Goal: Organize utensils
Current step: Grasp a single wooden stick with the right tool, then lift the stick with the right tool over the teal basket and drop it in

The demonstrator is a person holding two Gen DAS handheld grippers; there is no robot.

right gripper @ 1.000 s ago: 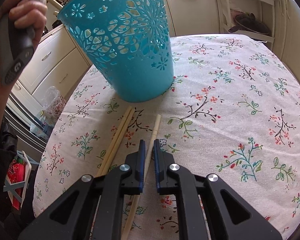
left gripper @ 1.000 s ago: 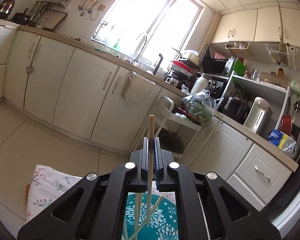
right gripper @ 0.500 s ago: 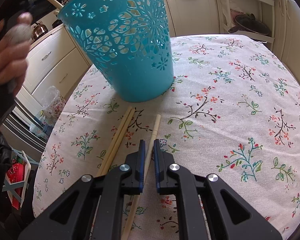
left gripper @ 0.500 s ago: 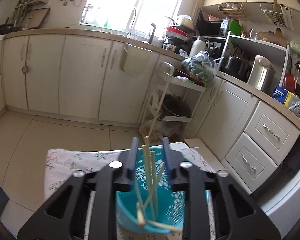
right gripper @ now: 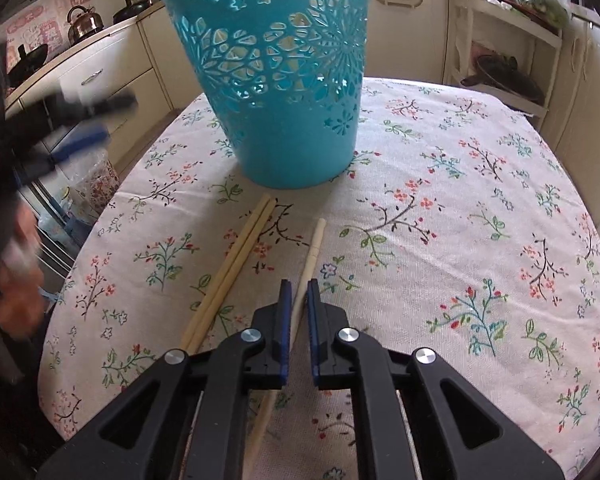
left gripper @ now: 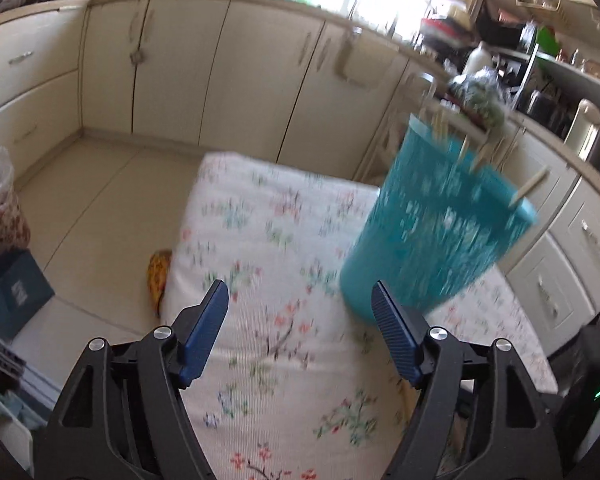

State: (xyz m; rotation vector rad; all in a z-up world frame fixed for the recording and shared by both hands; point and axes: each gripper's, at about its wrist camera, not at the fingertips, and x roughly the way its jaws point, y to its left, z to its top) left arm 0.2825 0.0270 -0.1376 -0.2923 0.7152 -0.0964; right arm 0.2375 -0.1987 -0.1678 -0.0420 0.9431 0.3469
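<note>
floral tablecloth — teal basket, no readable labels

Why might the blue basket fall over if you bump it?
The blue basket looks tall, with a bottom narrower than its top, so a bump up high could probably tip it. Its walls are full of cut-out holes, so it is likely light plastic. The chopsticks leaning out over its rim may add a little top weight.

Left tongs agape, right tongs near-closed.
</note>
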